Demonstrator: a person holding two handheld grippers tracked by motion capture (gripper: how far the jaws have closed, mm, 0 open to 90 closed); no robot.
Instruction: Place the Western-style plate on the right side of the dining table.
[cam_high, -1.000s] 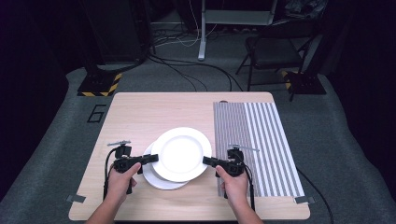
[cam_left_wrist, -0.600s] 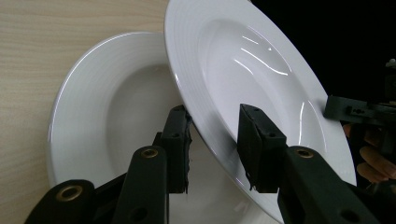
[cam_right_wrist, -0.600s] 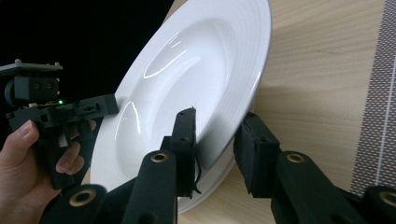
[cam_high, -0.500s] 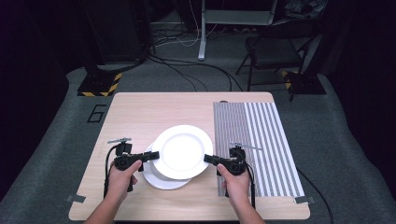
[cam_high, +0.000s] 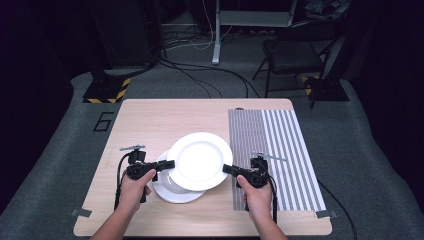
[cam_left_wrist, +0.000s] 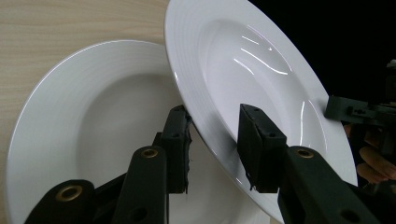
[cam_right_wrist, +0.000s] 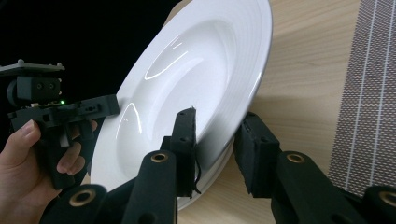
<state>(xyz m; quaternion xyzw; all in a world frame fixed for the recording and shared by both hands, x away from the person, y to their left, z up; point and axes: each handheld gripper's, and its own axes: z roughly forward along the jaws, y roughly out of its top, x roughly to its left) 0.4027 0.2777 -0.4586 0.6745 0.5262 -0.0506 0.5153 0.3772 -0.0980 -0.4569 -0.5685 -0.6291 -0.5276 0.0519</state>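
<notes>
Dark floor with trailing cables surrounds a light wooden table (cam_high: 150, 125) whose right part is covered by a grey striped placemat (cam_high: 280, 150). Two white plates are present: the lower plate (cam_high: 170, 192) lies flat on the wood, and the upper plate (cam_high: 200, 161) is held above it between both tools. Compared with a second ago, the upper plate has risen and drifted slightly right, uncovering more of the lower plate's left edge. The left gripper (cam_high: 167, 164) is clenched on the upper plate's left rim, one jaw above it and one beneath. The right gripper (cam_high: 227, 169) is clamped on the opposite rim in the same way, near the placemat's edge. Both hands, the left hand (cam_high: 134, 190) and the right hand (cam_high: 256, 195), grip the handles.
</notes>
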